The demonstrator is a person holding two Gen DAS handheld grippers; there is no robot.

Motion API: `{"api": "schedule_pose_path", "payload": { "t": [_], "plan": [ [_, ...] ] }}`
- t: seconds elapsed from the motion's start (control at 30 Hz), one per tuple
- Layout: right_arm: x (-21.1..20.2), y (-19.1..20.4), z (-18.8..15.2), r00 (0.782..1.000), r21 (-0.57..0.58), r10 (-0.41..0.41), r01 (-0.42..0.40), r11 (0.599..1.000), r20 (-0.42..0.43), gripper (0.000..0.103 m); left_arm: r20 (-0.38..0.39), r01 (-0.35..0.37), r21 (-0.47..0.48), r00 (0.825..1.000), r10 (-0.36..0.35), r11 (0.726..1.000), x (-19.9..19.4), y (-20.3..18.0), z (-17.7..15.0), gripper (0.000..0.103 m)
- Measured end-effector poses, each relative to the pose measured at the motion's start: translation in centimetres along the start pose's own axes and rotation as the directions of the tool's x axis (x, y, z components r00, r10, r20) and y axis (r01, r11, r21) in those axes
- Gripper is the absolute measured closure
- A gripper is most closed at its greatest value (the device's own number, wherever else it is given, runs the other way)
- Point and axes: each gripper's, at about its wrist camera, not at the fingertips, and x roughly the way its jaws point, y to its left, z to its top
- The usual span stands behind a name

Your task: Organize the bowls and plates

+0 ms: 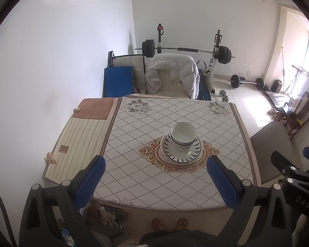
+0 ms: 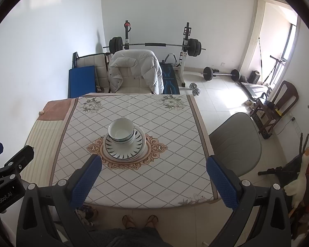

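White bowls (image 1: 183, 135) nest in one stack on patterned plates (image 1: 182, 154) with black leaf marks, at the middle of the table; the stack also shows in the right wrist view, bowls (image 2: 121, 131) on plates (image 2: 123, 149). My left gripper (image 1: 156, 163) is open and empty, held high above the table's near edge. My right gripper (image 2: 153, 161) is open and empty, also high and near the front edge. Both are well short of the stack.
The table (image 1: 138, 177) carries a diamond-patterned cloth and a striped mat (image 1: 80, 142) at the left. A chair with a white jacket (image 1: 173, 74) stands behind, a grey chair (image 2: 234, 142) at the right. A weight bench (image 2: 154, 45) and dumbbells lie beyond.
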Motion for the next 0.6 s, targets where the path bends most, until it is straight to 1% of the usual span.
{"api": "schedule_pose_path", "payload": {
  "t": [0.6],
  "plan": [
    [0.21, 0.01, -0.06, 1.000, 0.000, -0.006, 0.006, 1.000, 0.009, 0.000, 0.000, 0.005, 0.005, 1.000, -0.005, 1.000, 0.35, -0.11, 0.30, 0.002]
  ]
}}
